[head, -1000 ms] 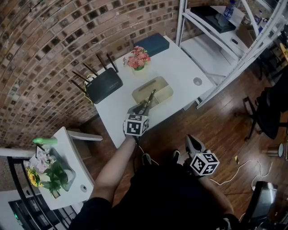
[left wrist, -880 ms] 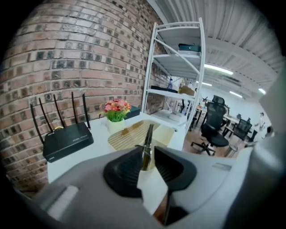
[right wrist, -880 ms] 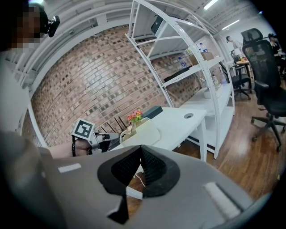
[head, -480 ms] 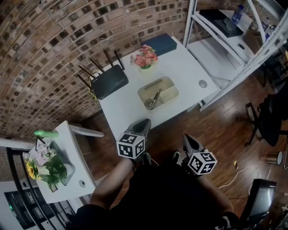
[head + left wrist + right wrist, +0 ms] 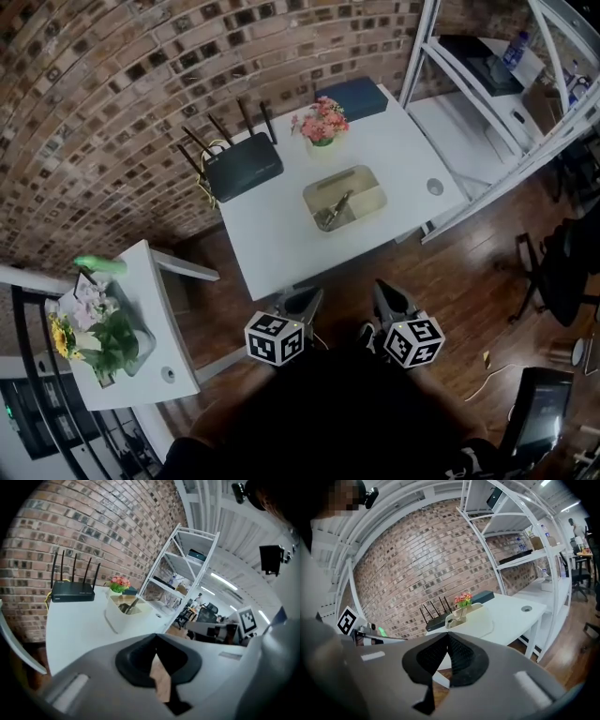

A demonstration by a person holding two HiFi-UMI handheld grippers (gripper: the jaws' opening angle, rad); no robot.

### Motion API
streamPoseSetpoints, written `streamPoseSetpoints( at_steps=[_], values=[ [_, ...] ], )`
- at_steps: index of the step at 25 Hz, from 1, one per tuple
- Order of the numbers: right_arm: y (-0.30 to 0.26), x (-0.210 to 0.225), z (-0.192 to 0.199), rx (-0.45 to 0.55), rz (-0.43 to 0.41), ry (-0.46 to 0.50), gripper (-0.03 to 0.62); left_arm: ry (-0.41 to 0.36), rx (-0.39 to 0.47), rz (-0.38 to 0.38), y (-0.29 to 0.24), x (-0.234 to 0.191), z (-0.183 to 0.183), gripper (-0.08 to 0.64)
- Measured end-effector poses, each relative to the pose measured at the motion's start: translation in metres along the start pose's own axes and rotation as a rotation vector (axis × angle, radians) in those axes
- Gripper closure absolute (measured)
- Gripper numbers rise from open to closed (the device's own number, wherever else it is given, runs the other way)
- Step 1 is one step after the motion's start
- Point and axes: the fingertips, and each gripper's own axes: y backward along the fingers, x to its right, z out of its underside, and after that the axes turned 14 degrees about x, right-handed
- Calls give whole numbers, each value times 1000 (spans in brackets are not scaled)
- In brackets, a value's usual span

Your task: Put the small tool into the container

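My left gripper (image 5: 302, 300), jaws just closed together on nothing, my right gripper (image 5: 386, 295), jaws pressed together too (both empty), small grey metal tool (image 5: 336, 210) lying inside the pale rectangular plastic container (image 5: 373, 184), on the white table (image 5: 281, 246).

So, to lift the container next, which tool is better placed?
Left, narrowly: the left tool sits at the table edge facing the container; the right tool hangs farther out over the floor. Both are shut.

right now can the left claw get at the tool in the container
Probably, after reaching forward: the left claw just closed empty off the table edge, yet nothing blocks the tool in the open container.
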Motion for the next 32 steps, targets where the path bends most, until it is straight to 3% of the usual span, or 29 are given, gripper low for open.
streamPoseSetpoints(
  at_steps=[12,32],
  values=[
    [-5,-16,-9,22,-69,60,584,-14,-19,18,-1,4,6,557],
    [2,-12,-13,46,-51,65,583,-7,-40,38,-8,6,10,557]
  ],
)
